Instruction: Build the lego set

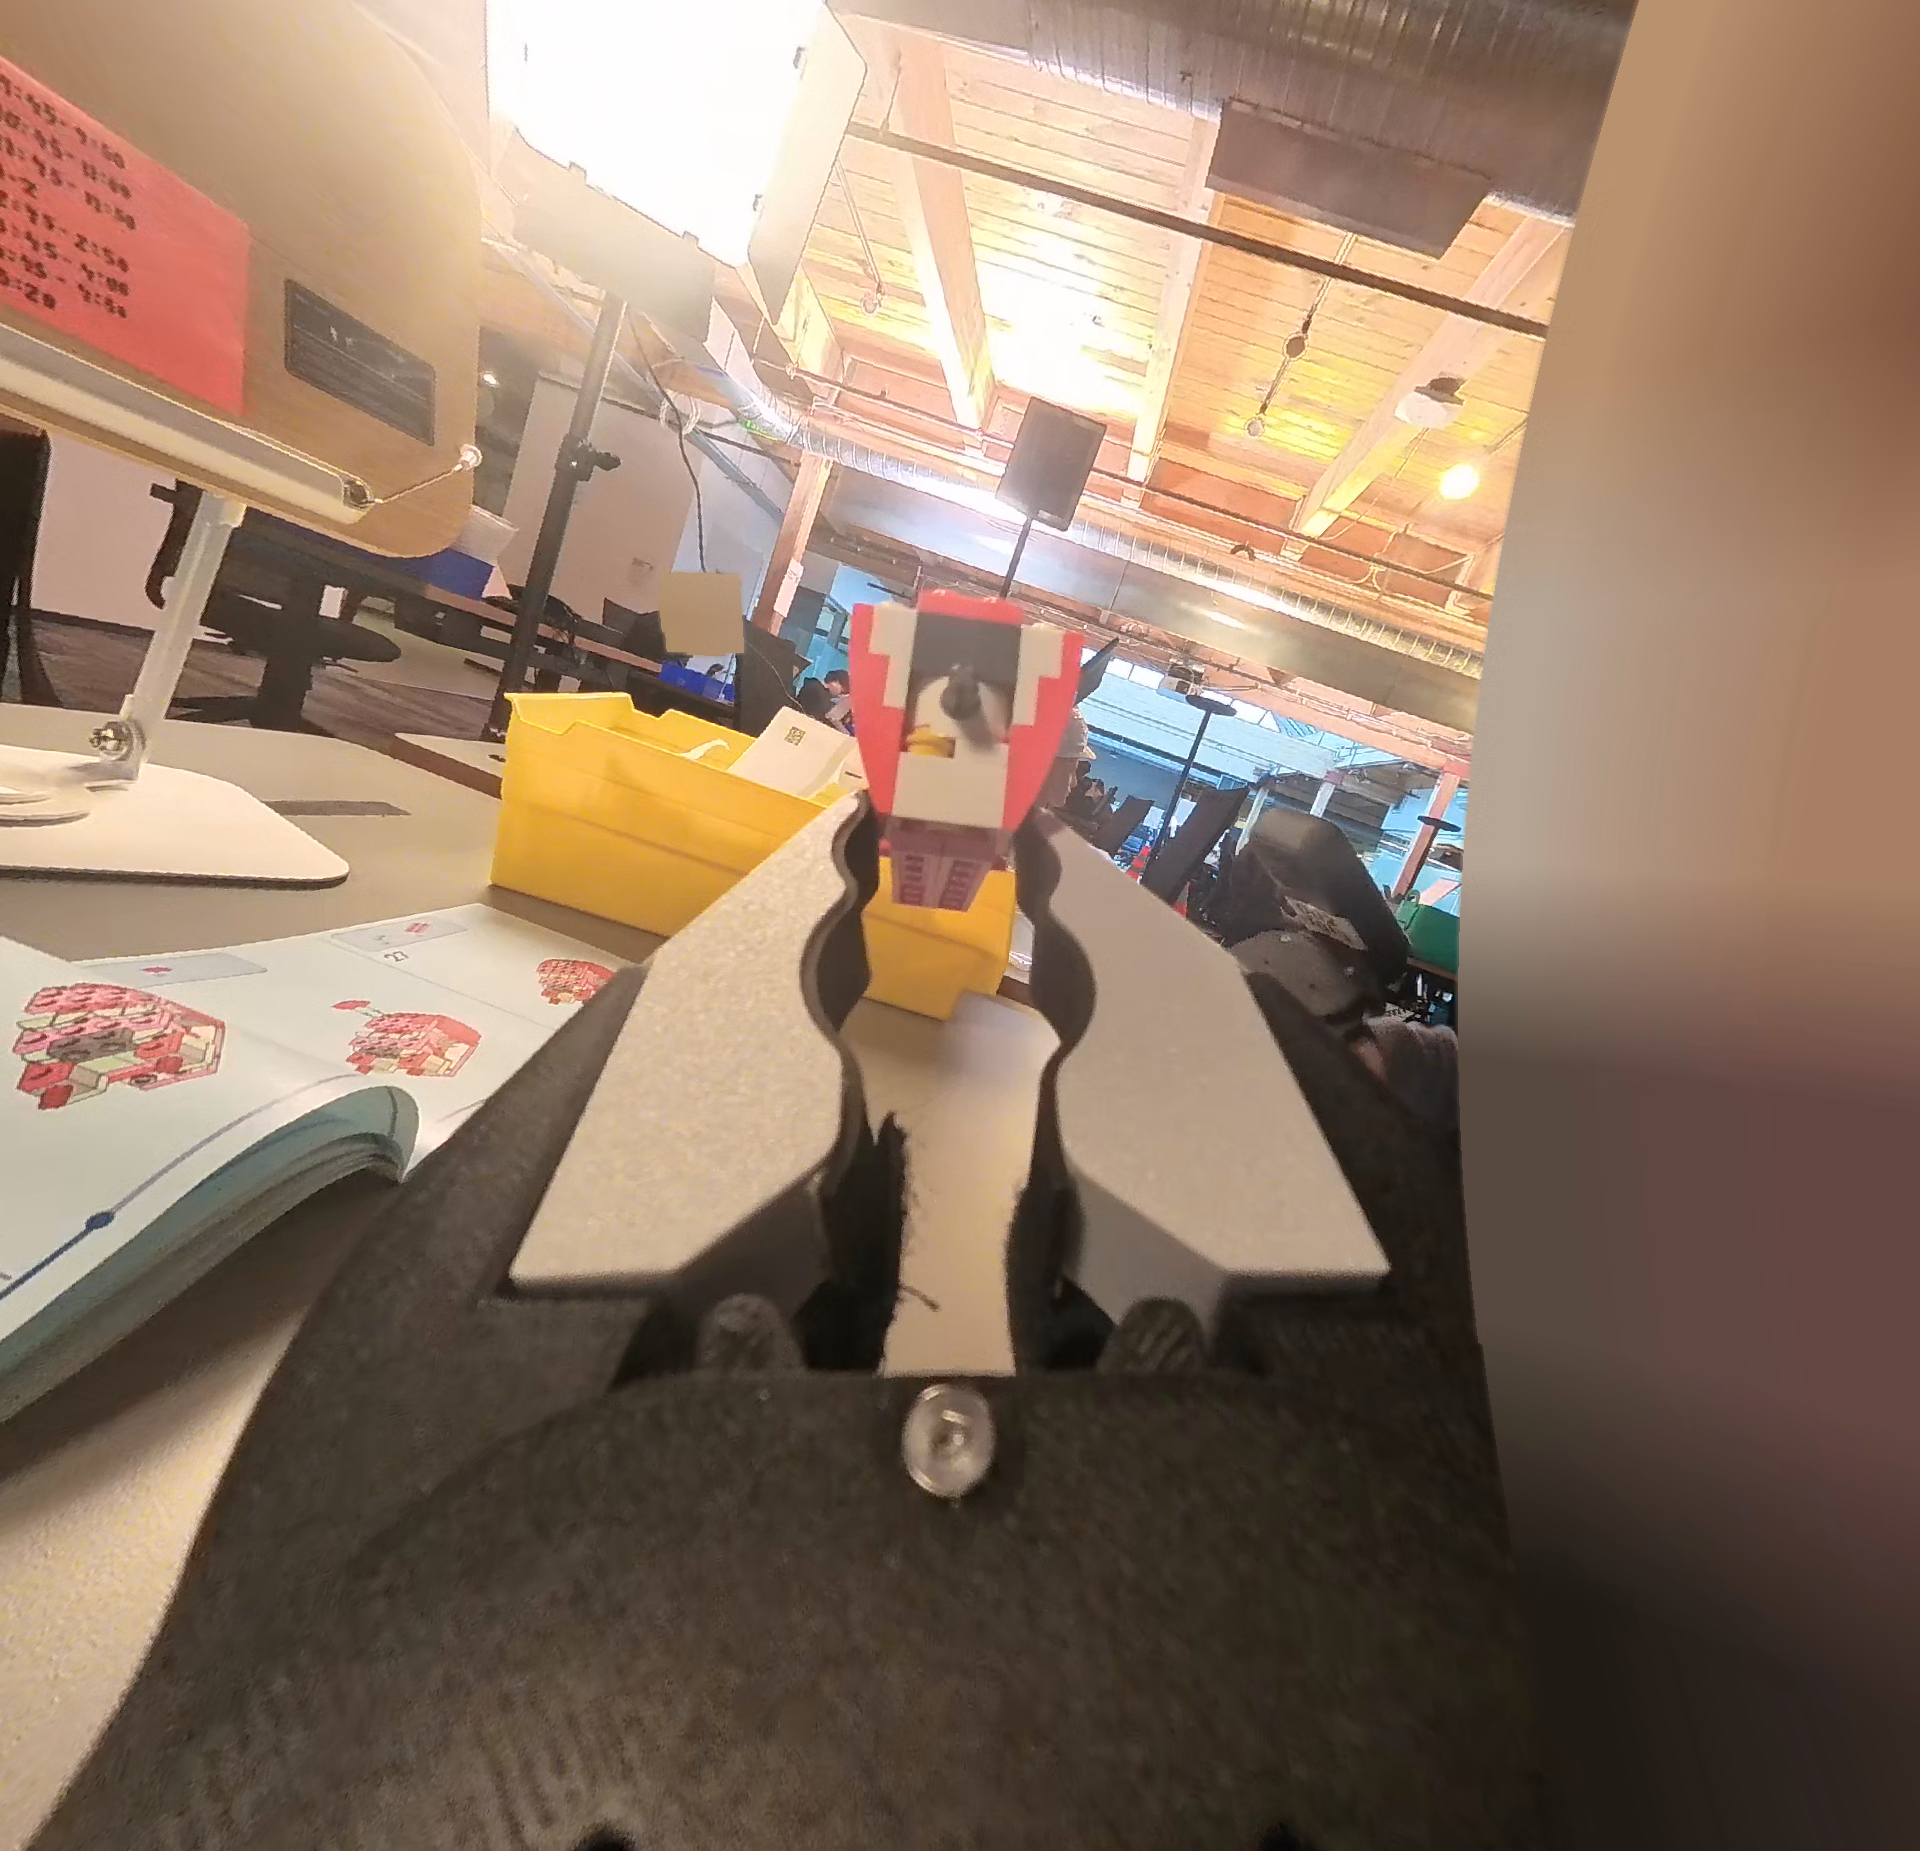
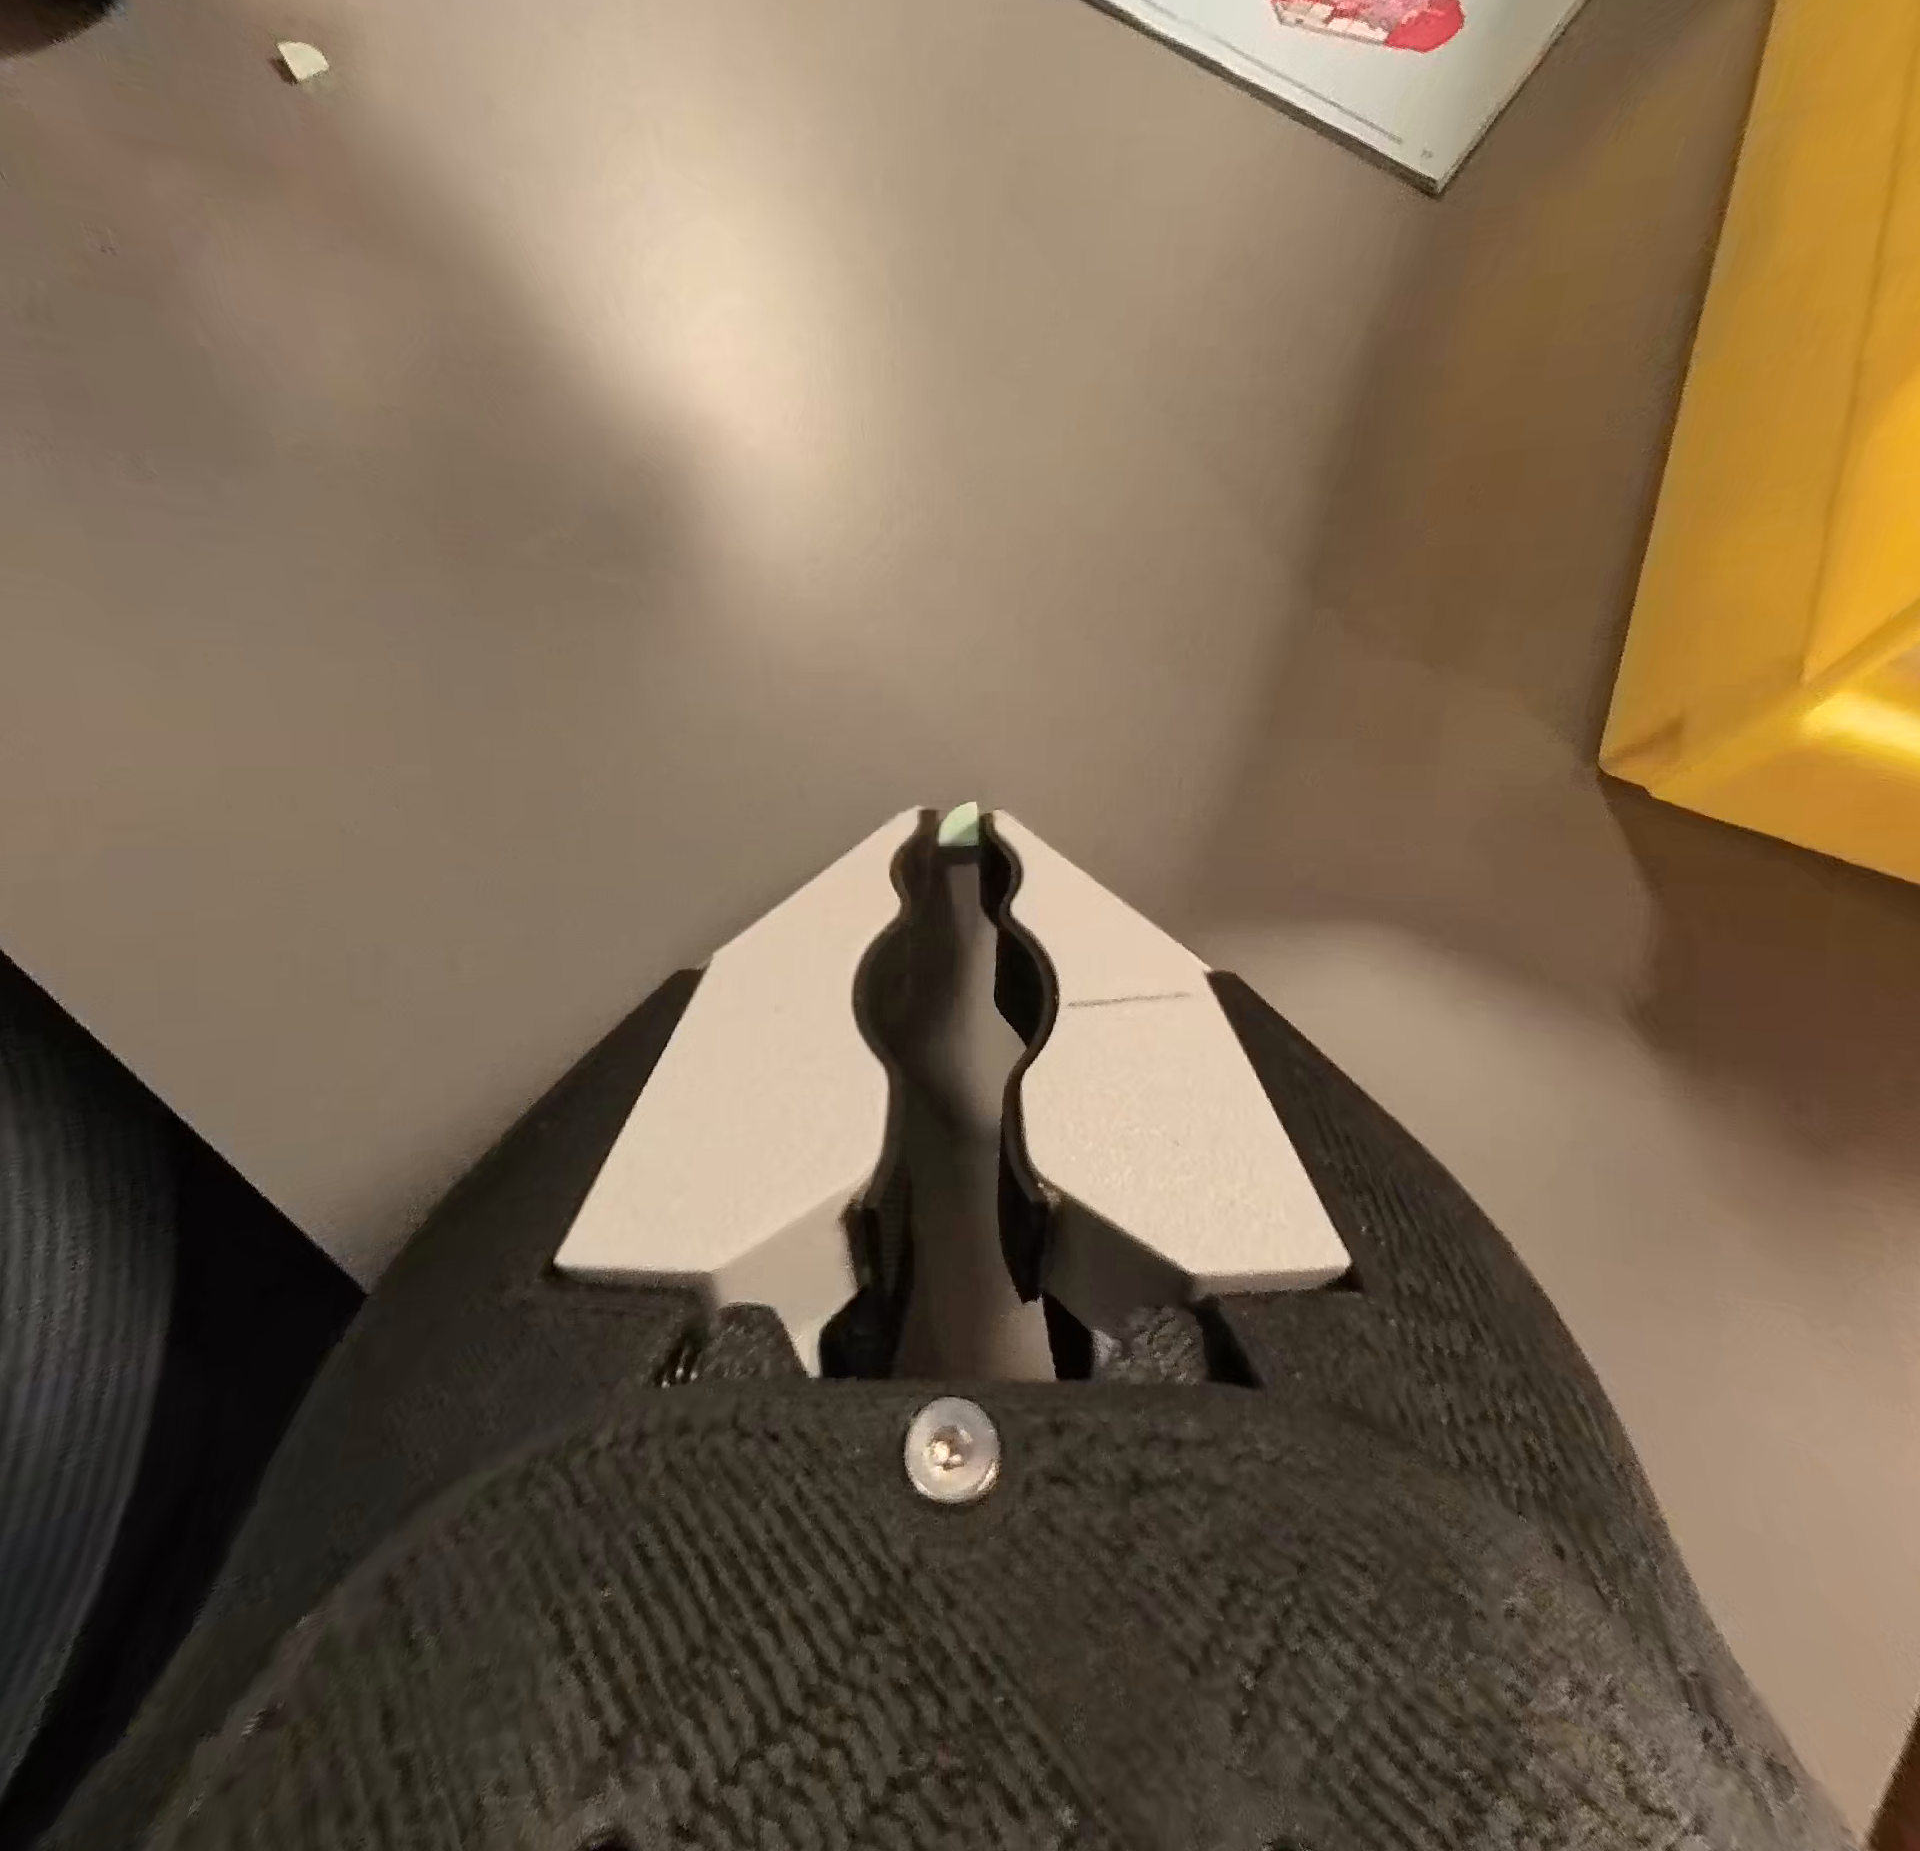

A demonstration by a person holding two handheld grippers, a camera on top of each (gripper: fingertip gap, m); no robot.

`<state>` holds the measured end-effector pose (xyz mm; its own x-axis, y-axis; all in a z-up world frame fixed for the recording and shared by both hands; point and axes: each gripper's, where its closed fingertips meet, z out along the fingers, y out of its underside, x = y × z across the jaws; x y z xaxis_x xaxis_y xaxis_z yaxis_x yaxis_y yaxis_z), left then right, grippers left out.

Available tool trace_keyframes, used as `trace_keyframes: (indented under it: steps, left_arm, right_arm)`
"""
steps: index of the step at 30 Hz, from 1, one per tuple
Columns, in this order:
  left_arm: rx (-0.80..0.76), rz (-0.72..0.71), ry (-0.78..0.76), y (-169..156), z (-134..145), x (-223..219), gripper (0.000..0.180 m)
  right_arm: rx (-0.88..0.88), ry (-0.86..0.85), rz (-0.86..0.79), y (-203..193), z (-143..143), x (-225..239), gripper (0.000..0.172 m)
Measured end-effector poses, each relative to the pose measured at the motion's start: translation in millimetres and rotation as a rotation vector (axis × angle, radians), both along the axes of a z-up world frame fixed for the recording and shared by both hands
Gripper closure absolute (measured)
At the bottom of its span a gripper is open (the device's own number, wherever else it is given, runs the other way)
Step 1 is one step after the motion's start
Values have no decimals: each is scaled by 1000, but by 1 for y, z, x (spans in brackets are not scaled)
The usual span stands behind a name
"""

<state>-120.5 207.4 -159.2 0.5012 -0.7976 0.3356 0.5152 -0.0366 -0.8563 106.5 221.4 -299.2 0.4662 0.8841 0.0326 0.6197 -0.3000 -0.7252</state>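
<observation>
Going left to right from my left-hand cam: far left there's a white flat-based stand [image 1: 156,825] holding up a wooden board with a red paper sheet [image 1: 114,232] taped on it, and below that an open instruction booklet with pale blue pages and pictures of red brick builds [image 1: 208,1074] lying flat on the grey tabletop [image 1: 436,793]. Past the booklet sits a yellow plastic parts bin [image 1: 644,825] with a white card poking out of it. Then my left gripper [image 1: 940,845], which is clamped on a small brick model, red and white on top with a dark purplish base [image 1: 961,731]; the pads pinch that purplish base from both sides and the model sticks up above the fingertips, lifted off the table with the bin behind it. The right edge of that view is just a blurred patch. Over on my right-hand cam, a tiny pale loose piece [image 2: 302,63] lies on the table at upper left, well apart from everything. In the middle, my right gripper [image 2: 958,827] is nearly closed, pinching a tiny mint-green rounded brick piece [image 2: 958,822] right at the fingertips, low over the bare table. The booklet corner [image 2: 1351,45] shows at top, and the yellow bin [image 2: 1787,451] fills the right edge.
</observation>
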Motion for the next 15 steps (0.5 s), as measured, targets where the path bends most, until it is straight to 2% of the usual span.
trace_keyframes:
  steps: [6, 8, 12, 15]
  left_arm:
    - [17, -24, -9, -3, 3, 3, 156]
    - [28, -58, -25, -7, 6, 6, 155]
    - [27, -137, -62, -15, 9, 15, 155]
    - [26, -175, -72, -20, 10, 21, 156]
  right_arm:
    - [23, -1, 44, 4, 7, -8, 166]
    - [72, 119, 102, 5, 40, -35, 167]
    - [225, 401, 302, -7, 134, -102, 167]
    - [264, 489, 479, -29, 171, -143, 167]
